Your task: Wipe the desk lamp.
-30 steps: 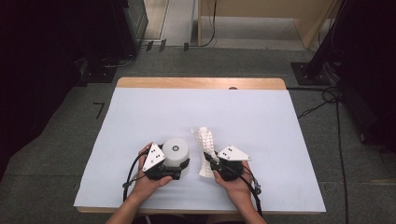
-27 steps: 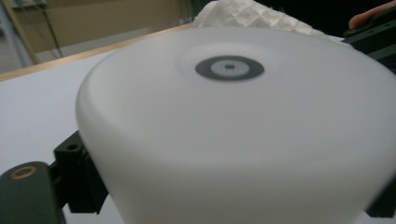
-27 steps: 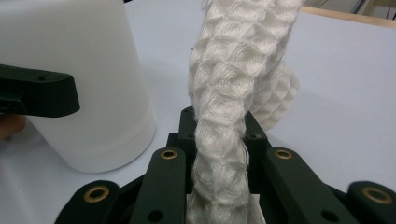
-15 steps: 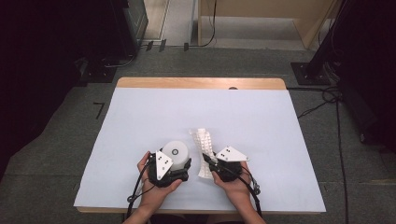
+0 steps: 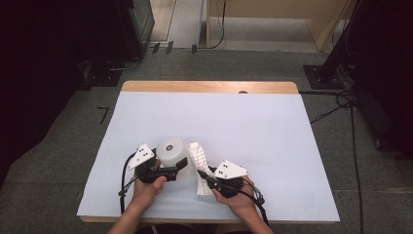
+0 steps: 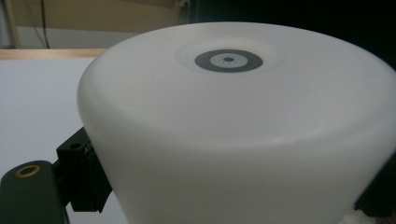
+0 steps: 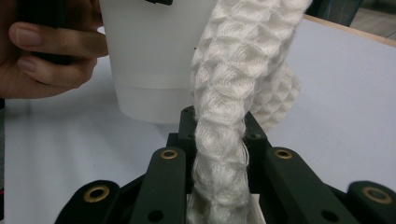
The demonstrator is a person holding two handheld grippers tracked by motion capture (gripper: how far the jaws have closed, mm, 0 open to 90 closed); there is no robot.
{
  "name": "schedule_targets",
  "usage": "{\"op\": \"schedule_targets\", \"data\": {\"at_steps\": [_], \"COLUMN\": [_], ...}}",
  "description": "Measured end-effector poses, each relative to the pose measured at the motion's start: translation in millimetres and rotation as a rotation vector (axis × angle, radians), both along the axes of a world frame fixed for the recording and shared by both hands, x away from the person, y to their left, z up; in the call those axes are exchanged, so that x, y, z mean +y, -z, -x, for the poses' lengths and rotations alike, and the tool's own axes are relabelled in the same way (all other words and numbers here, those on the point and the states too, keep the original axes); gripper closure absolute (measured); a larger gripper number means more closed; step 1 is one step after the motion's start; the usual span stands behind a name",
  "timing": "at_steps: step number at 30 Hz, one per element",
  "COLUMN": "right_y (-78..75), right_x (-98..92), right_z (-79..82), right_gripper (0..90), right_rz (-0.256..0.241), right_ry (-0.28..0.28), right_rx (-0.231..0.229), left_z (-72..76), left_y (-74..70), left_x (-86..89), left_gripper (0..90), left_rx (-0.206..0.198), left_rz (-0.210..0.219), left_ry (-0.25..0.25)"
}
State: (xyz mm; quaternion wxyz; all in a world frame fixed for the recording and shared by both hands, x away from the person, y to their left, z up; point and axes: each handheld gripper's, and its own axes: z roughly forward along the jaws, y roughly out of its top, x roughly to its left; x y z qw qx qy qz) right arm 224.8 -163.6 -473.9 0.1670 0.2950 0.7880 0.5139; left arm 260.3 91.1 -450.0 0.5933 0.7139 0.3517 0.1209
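A white cup (image 5: 171, 151) stands upside down near the front of the table, its base with a grey ring mark facing up. My left gripper (image 5: 171, 171) is shut on the cup's side wall; in the left gripper view the cup (image 6: 233, 130) sits between the black jaws. A white waffle-weave cloth (image 5: 198, 158) lies bunched just right of the cup. My right gripper (image 5: 201, 175) is shut on the cloth's near end. In the right gripper view the cloth (image 7: 233, 93) rises from between the jaws, with the cup (image 7: 149, 60) behind it on the left.
A white sheet (image 5: 253, 126) covers the wooden table (image 5: 209, 87), whose far edge shows bare wood. A hand (image 7: 42, 51) holding the left gripper is close to the cup. Cables and dark stands sit on the floor beyond the table.
The left gripper has swung left, taking the cup slightly left. The right gripper has drawn toward the near edge, stretching the cloth longer toward me.
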Motion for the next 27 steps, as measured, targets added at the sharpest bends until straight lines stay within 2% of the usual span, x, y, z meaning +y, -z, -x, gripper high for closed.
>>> {"op": "schedule_targets", "data": {"at_steps": [3, 7, 10, 13, 18, 21, 25, 27], "right_y": [-2.9, -12.6, -18.9, -17.7, -5.1, 0.2, 0.2, -2.8], "right_x": [-0.8, -5.4, -9.4, -9.9, -3.9, -0.6, -0.1, -2.3], "right_z": [1.4, 3.9, 4.9, 4.6, 0.4, -0.1, -0.4, 0.1], "right_gripper": [76.9, 77.0, 77.0, 77.0, 77.0, 77.0, 77.0, 77.0], "right_rz": [0.003, -0.014, -0.032, -0.031, 0.016, 0.050, 0.048, 0.035], "right_ry": [-0.005, -0.009, -0.004, -0.005, -0.035, -0.039, -0.020, -0.009], "right_rx": [-0.019, -0.057, -0.079, -0.078, -0.029, -0.014, -0.018, -0.034], "left_z": [0.3, -0.9, -0.4, -1.3, -3.8, -4.6, -4.4, -2.6], "left_y": [2.8, 8.8, 10.4, 9.6, 4.5, 2.1, 7.0, 11.0], "left_x": [-5.0, -10.9, -14.7, -13.9, -4.7, -0.7, -5.5, -12.5], "left_gripper": [8.6, 8.6, 8.6, 8.6, 8.6, 8.7, 8.7, 8.7], "left_rx": [0.005, 0.030, 0.038, 0.035, 0.030, 0.026, 0.023, 0.013], "left_rz": [-0.017, -0.045, -0.050, -0.054, -0.015, 0.002, -0.016, -0.056], "left_ry": [0.039, 0.081, 0.103, 0.099, 0.079, 0.074, 0.082, 0.089]}}
